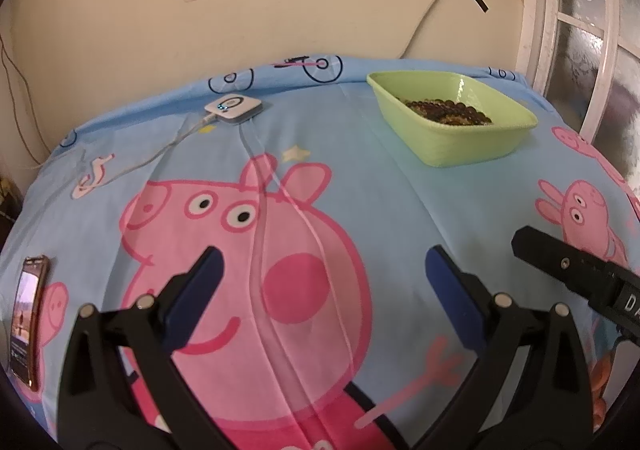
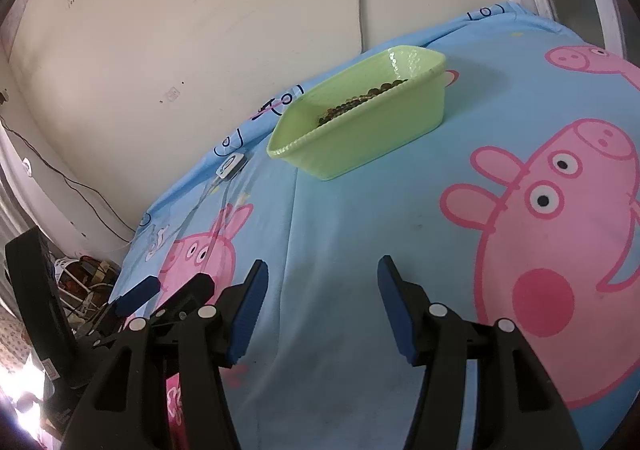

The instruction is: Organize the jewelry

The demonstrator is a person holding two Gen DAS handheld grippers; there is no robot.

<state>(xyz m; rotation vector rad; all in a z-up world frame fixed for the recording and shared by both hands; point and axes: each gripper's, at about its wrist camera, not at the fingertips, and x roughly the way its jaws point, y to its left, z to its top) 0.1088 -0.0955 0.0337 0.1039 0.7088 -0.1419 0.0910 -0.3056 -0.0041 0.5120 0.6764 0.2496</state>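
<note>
Both grippers' jaws gape empty above the sheet (image 1: 400, 178), green tray (image 2: 372, 138) beyond.

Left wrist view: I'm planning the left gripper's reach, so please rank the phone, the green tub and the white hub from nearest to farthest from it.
From the left gripper:
1. Phone, low at the left edge, beside the gripper.
2. White hub, far ahead, left of centre, near the wall.
3. Green tub, far ahead on the right.
Hub and tub are too close to call.
</note>
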